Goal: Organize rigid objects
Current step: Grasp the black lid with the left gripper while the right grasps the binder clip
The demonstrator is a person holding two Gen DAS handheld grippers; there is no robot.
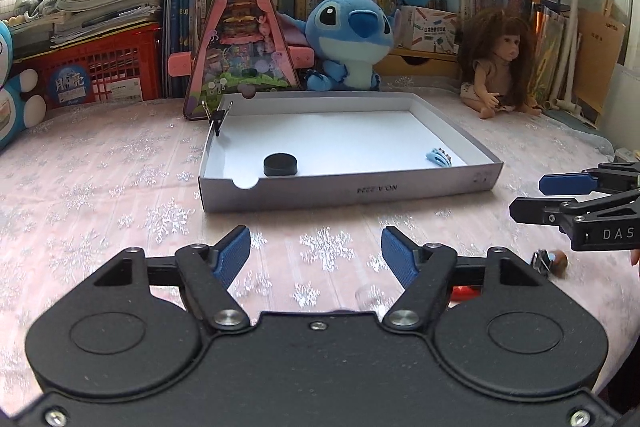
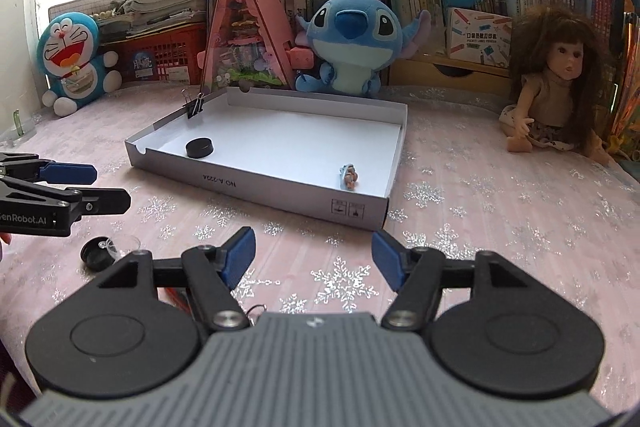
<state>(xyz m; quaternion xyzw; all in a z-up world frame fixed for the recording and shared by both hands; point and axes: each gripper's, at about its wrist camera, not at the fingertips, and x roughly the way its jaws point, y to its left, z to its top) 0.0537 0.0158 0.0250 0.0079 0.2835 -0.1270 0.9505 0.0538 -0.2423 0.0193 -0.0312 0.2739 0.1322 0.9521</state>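
Observation:
A shallow grey cardboard tray (image 1: 360, 193) (image 2: 280, 193) lies on the pink snowflake tablecloth. Inside it sit a black round cap (image 1: 281, 164) (image 2: 199, 147) and a small blue hair clip (image 1: 439, 157) (image 2: 349, 177). A black binder clip (image 1: 218, 117) (image 2: 193, 107) grips its left wall. My left gripper (image 1: 316, 257) is open and empty, hovering in front of the tray; it also shows in the right wrist view (image 2: 108, 187). My right gripper (image 2: 314, 257) is open and empty, seen from the left (image 1: 528, 195). Loose on the cloth: a black lid with a clear cup (image 2: 106, 251) and a small brown keychain piece (image 1: 552, 261).
A blue Stitch plush (image 1: 352, 39), a pink triangular toy house (image 1: 244, 31) and a long-haired doll (image 1: 496, 63) stand behind the tray. A Doraemon plush (image 2: 76, 59) sits far left. Books and red baskets line the back.

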